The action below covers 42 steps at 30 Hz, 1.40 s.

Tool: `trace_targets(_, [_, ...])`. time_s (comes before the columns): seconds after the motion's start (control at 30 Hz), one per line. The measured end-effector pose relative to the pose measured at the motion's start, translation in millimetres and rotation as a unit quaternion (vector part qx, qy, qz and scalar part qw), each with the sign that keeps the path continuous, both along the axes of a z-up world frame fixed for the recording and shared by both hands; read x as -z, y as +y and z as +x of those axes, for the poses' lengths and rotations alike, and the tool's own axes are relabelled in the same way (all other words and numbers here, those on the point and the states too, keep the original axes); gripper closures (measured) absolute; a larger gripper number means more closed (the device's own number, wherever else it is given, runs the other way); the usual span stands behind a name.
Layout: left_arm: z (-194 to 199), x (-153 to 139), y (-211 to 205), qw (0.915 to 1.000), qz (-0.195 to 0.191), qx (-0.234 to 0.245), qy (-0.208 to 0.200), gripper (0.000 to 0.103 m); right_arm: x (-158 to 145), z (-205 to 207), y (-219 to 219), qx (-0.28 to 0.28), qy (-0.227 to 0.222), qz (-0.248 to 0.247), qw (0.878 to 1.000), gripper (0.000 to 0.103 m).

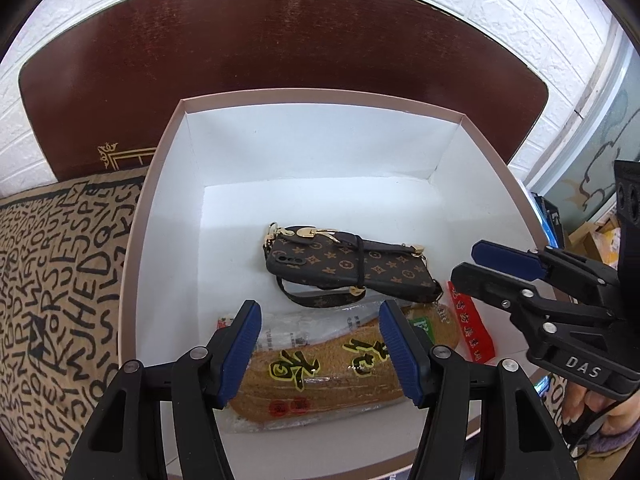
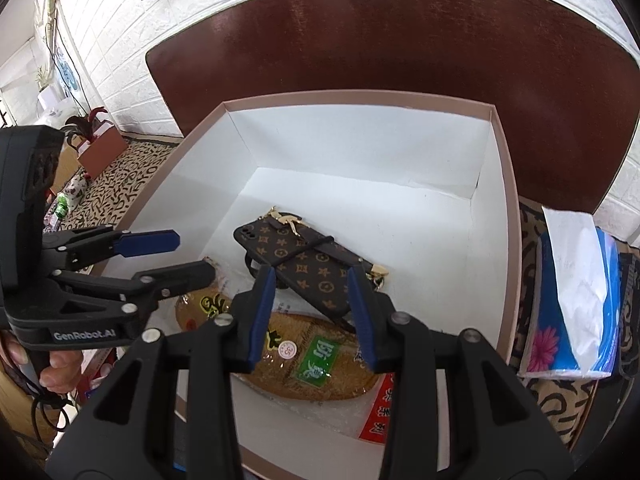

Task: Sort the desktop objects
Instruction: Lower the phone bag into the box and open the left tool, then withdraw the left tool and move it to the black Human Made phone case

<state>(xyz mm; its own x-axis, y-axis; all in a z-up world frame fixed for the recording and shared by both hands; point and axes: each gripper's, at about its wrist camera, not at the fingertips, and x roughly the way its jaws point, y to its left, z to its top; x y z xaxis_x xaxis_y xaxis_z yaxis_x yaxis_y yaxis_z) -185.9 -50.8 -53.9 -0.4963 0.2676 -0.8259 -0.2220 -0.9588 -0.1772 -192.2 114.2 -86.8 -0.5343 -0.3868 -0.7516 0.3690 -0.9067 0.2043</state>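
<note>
An open white box with a pink rim (image 1: 160, 168) (image 2: 506, 184) holds a brown monogram phone case with gold clasps and a strap (image 1: 352, 268) (image 2: 308, 268). A bagged pair of tan insoles with Chinese writing (image 1: 320, 372) (image 2: 316, 360) lies in front of it. My left gripper (image 1: 320, 344) is open and empty just above the insoles; it also shows in the right wrist view (image 2: 188, 254). My right gripper (image 2: 312, 316) is open and empty over the near end of the phone case; it also shows in the left wrist view (image 1: 470, 260).
The box stands on a tan cloth with black letters (image 1: 52, 280). A dark brown board (image 1: 280, 32) leans against the white brick wall behind. A tissue pack (image 2: 576, 300) lies right of the box. A small plant box (image 2: 100, 144) stands far left.
</note>
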Motion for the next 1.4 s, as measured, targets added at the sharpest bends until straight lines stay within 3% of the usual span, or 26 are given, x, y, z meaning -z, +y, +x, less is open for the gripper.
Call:
trace_targets(0.47, [20.8,-5.7,-5.8,0.9998,0.012,0.008,0.015,0.041,19.0,-10.7,-12.5,-0.022,-0.06,0.07,0.996,0.063])
trace_targets(0.6, [38.0,-12.5,-11.4,0.9987,0.037,0.029,0.023,0.041,7.0,5.5,1.1,-0.014,-0.023,0.016,1.0,0.063])
trace_targets(0.7, [63.4,-24.3,-11.6,0.9959,0.045,0.059,0.051,0.039,-7.6,28.0,13.5,-0.021,0.004,-0.033,0.999,0.063])
trace_targets(1.0, [122.7,-17.1,9.4,0.9893,0.015,0.13,0.065,0.038,-31.2,119.8,44.5,-0.048,0.04,-0.085,0.994,0.058])
trace_targets(1.1, [126.4,1.4,13.3,0.991,0.008,0.127,0.042,0.038,-18.5,144.6,52.9,-0.041,0.021,-0.108,0.993,0.046])
trace_targets(1.2, [122.4,21.2,17.6,0.9934,0.008,0.114,0.009,0.038,5.1,157.4,52.6,-0.03,-0.011,-0.111,0.993,0.046])
trace_targets(1.4, [118.5,33.1,21.9,0.9932,0.015,0.114,-0.017,0.037,49.5,163.1,53.7,0.005,-0.074,-0.132,0.988,0.046])
